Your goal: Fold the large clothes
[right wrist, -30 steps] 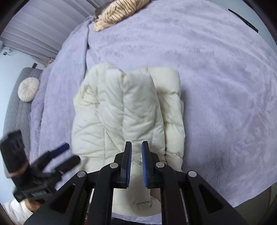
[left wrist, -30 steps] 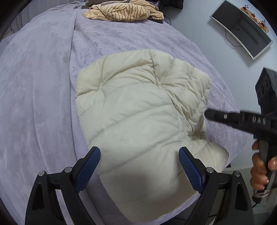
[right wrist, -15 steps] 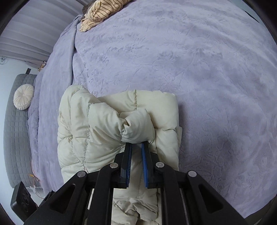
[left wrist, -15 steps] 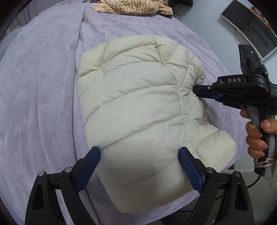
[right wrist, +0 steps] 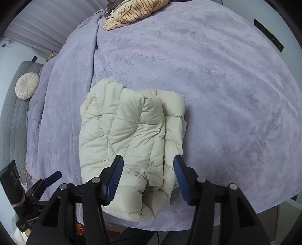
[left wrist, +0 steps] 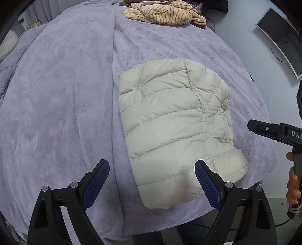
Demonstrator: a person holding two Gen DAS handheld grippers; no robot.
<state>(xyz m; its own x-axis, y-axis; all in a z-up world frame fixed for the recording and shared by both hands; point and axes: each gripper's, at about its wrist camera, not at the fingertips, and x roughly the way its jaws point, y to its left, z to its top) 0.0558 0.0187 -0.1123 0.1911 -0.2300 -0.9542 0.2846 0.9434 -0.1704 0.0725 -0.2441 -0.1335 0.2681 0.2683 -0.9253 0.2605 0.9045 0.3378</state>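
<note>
So: cream puffer jacket, quilted in soft padded channels with stitched seams, slightly shiny shell, folded into a chunky rounded rectangle. It lies on a lavender plush blanket with a crushed, nappy pile, near the bed's front edge. Long axis runs from that near edge away toward the far side of the bed; hem band at the near end, the folded-in sleeve layers stacked along its right side in the left wrist view. Left gripper hangs above the near end, jaws spread wide, nothing in them, blue ribbed pads clear of the fabric. Right gripper has just been opening, jaws about half apart, let go, pads not pressing the jacket below them. Striped tan garment sits crumpled at the far edge, well apart. Round pleated cushion on grey quilted upholstery to the left.
</note>
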